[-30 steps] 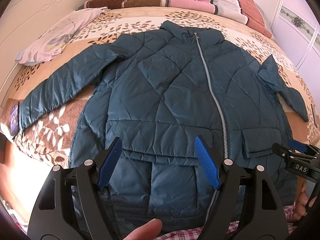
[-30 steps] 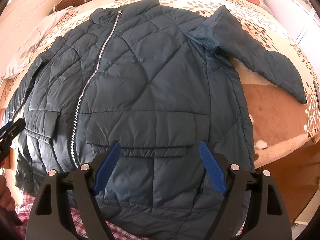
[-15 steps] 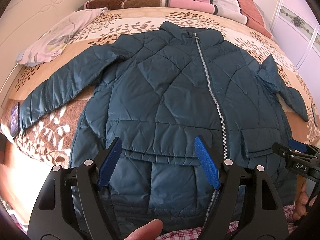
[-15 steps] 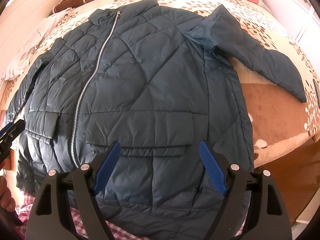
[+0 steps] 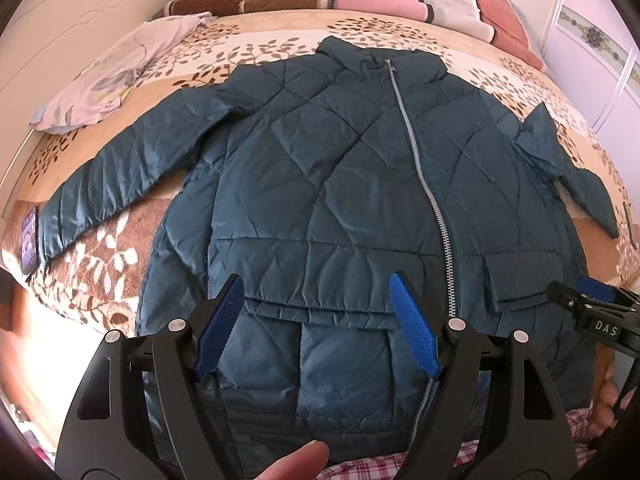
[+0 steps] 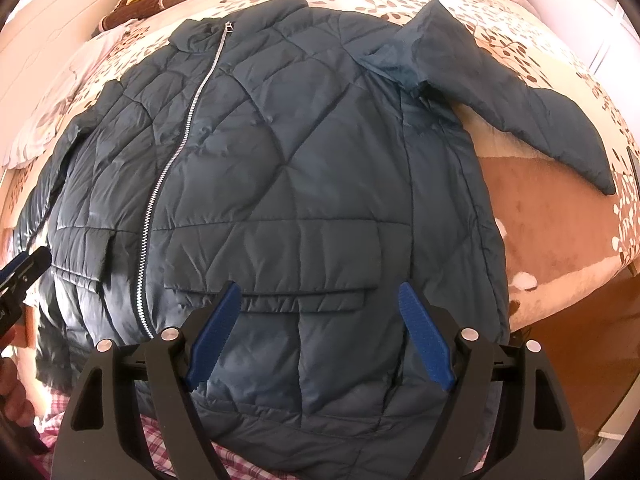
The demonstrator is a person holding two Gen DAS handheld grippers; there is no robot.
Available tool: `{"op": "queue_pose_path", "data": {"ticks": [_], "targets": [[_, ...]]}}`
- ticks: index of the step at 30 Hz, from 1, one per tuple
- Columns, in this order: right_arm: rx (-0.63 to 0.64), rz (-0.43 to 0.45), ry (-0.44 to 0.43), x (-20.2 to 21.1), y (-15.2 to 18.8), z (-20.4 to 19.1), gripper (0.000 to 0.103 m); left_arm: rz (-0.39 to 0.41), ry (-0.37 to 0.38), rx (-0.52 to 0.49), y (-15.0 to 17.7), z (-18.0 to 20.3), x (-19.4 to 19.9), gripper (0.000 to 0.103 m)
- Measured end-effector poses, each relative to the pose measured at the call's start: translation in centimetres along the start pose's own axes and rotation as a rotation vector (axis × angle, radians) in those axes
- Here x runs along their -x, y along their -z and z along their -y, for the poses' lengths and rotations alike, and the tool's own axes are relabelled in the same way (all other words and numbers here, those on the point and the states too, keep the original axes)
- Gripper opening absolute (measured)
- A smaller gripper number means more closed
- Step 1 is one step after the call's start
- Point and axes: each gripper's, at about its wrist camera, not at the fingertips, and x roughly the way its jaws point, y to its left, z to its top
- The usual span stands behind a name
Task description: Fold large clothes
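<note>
While the quilted, glossy teal jacket (image 5: 320, 184) lies front-up and zipped across the leaf-patterned bedspread (image 5: 280, 36), sleeves spread outward, its hem hangs nearest both claws. The left gripper (image 5: 316, 328) and right gripper (image 6: 318, 332) hover just above the hem, ribbed blue pads (image 5: 416, 336) spread wide, grasping nothing.

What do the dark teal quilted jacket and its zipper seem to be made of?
The dark teal quilted jacket looks like a thin, smooth synthetic shell, perhaps nylon or polyester, over soft padding: it has a slight sheen and puffs between the stitched lines. Its zipper looks like silver metal, with bright, glinting teeth, though metal-coloured plastic is possible.
</note>
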Motion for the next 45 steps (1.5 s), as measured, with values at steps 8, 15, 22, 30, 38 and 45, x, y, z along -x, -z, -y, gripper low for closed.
{"op": "queue_pose_path", "data": {"ticks": [8,15,22,30,38,45], "targets": [[-0.017,-0.005,-0.006,-0.3,0.0,0.5,0.079,-0.018,0.000,-0.005,0.2,0.0,-0.4,0.080],[-0.061,0.000,0.012,-0.8,-0.2,2.2,0.079,-0.026,0.011,-0.021,0.2,0.4,-0.7,0.081],[-0.168,0.061,0.039,-0.4,-1.0,7.7,0.079,-0.025,0.013,-0.048,-0.3,0.8,-0.9,0.081],[-0.481,0.159,0.047,0.6,-3.2,20.8,0.073,-0.039,-0.014,-0.082,-0.8,1.3,-1.3,0.081],[-0.865,0.205,-0.106,-0.7,-3.9,32.1,0.071,-0.037,-0.040,-0.071,-1.1,1.0,-1.2,0.081],[-1.064,0.222,-0.202,-3.1,-3.7,35.9,0.067,-0.041,-0.051,-0.066,-1.1,0.7,-1.2,0.081]]}}
